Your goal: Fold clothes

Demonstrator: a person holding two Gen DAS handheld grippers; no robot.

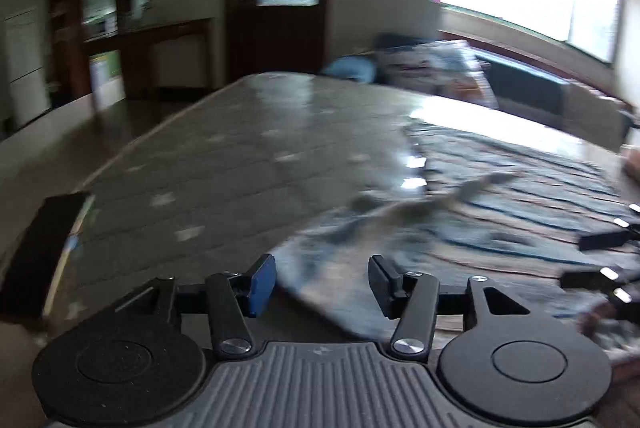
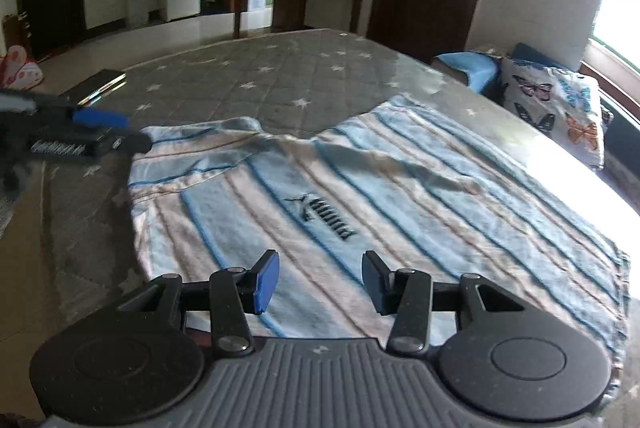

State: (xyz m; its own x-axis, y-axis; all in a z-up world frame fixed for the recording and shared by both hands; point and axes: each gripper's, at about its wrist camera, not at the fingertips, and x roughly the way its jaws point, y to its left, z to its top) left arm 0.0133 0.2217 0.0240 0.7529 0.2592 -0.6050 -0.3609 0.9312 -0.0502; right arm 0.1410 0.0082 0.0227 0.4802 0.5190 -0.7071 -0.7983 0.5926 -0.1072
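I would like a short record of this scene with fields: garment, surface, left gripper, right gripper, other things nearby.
garment: striped blue and white shirt, spread flat, dark logo facing up
surface: grey mattress with white stars
left gripper: jaws open, a shirt edge lies between them, not pinched
right gripper: jaws open above the shirt's near edge, holding nothing
other things nearby: butterfly pillow beyond the mattress, dark flat object on its far left edge

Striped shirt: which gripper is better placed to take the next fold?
Probably left. The left gripper hangs open right at the striped shirt's near corner; the right gripper is open over mid-cloth, away from any edge.
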